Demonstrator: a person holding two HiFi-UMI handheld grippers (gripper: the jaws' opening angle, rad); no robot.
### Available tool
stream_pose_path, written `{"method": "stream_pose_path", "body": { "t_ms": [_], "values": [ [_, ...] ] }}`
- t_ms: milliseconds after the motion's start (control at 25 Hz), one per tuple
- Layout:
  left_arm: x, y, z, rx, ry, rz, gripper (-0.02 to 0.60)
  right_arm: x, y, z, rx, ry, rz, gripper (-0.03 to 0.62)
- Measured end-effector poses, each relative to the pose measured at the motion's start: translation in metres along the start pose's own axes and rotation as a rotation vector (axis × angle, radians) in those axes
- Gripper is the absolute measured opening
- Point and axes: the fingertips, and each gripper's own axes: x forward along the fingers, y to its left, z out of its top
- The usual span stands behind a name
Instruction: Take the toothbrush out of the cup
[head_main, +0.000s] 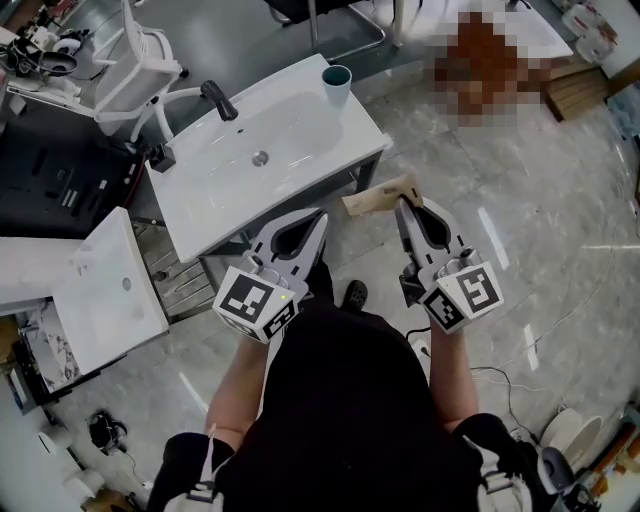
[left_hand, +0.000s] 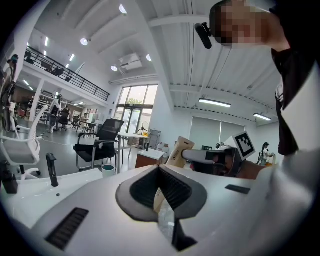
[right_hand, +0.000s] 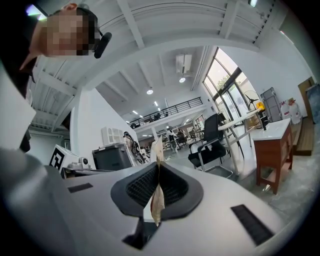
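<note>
Black shirt (head_main: 340, 400), forearms stretched forward near level, left gripper (head_main: 319, 220) pressed together on thin beige-and-clear scrap (left_hand: 160, 199), right gripper (head_main: 401, 205) pinching brown card (head_main: 375, 197), both just off washbasin (head_main: 200, 190) front edge, open floor (head_main: 520, 230) rightward, teal cup (head_main: 337, 82) on its far corner, contents not discernible.

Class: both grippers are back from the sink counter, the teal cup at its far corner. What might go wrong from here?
1. The right gripper is shut on a tan packet, and the left gripper seems to pinch a thin tan and clear scrap, so neither is free to grasp.
2. The teal cup stands near the sink counter's corner; a sideways nudge might tip it off.
3. No toothbrush handle shows above its rim, so a grasp may find nothing.
</note>
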Motion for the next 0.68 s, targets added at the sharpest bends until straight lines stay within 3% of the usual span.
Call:
{"method": "stream_pose_path", "body": {
  "t_ms": [680],
  "values": [
    [-0.008,-0.011,0.008,0.017,-0.036,-0.002,0.014,-0.015,0.015,0.016,-0.016,-0.035,0.016,0.032]
  ]
}}
